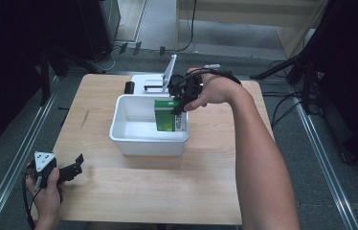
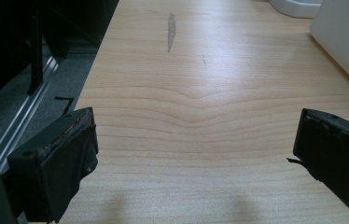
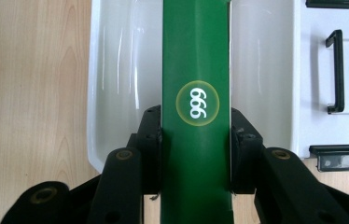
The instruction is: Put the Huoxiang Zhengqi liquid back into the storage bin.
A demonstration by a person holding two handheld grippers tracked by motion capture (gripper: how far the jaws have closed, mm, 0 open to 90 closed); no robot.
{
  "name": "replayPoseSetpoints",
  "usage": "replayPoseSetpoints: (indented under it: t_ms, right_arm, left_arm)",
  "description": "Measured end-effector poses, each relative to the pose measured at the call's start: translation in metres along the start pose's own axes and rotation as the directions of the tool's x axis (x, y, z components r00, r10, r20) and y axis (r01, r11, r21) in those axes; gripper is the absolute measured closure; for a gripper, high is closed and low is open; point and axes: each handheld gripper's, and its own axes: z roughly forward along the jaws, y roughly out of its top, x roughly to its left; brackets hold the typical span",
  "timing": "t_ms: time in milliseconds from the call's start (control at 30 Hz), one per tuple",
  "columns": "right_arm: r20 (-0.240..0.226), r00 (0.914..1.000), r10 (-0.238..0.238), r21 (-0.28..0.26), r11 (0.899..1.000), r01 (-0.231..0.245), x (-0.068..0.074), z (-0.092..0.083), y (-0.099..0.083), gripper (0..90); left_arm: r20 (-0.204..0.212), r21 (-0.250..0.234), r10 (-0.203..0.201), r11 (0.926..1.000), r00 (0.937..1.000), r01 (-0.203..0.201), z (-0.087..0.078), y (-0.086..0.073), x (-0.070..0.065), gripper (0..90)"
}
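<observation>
A green box (image 1: 168, 116) marked 999 (image 3: 196, 102) hangs upright in the right part of a white plastic tub (image 1: 123, 120). My right gripper (image 1: 181, 101) is shut on the box's top from above, with a pad pressed on each side of it (image 3: 196, 154). Under the box I see the tub's white inside (image 3: 121, 70). My left gripper (image 1: 74, 166) rests near the table's front left corner. Its jaws stand wide open over bare wood (image 2: 196, 154), with nothing between them.
Behind the tub lies a white lid or case (image 1: 151, 82) with black clasps and a black handle (image 3: 336, 70); one flap stands up. The wooden table (image 1: 167, 182) ends at the left by a metal rail (image 2: 23, 126). The tub's wall (image 2: 345, 42) is ahead right of the left gripper.
</observation>
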Motion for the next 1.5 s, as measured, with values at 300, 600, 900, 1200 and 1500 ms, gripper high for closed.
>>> replayPoseSetpoints:
  t_ms: [300, 600, 900, 1200, 1500]
  right_arm:
    - [-0.004, 1.0000, 0.004, -0.012, 1.000, -0.004, -0.001, 0.012, -0.007, 64.2]
    - [-0.013, 0.9998, 0.014, -0.029, 0.999, -0.014, -0.002, 0.021, -0.012, 64.2]
    - [-0.022, 0.9991, 0.037, -0.013, 0.999, -0.037, -0.003, 0.037, -0.015, 64.1]
    - [-0.032, 0.9986, 0.043, 0.010, 0.999, -0.043, -0.004, 0.051, -0.018, 63.9]
    - [-0.046, 0.9972, 0.059, 0.031, 0.998, -0.058, -0.002, 0.063, -0.021, 63.5]
  left_arm:
    - [0.001, 0.001, 0.000, 1.0000, 1.0000, 0.000, 0.000, 0.000, 0.000, 0.7]
    - [0.000, 0.001, 0.001, 1.0000, 1.0000, -0.001, 0.000, 0.000, 0.000, 0.7]
    - [0.001, 0.001, 0.000, 1.0000, 1.0000, 0.000, 0.000, 0.000, 0.000, 0.7]
    - [0.002, 0.002, 0.001, 1.0000, 1.0000, -0.001, 0.000, 0.000, 0.000, 0.7]
    - [0.003, 0.002, -0.001, 1.0000, 1.0000, 0.001, 0.000, 0.000, 0.000, 0.7]
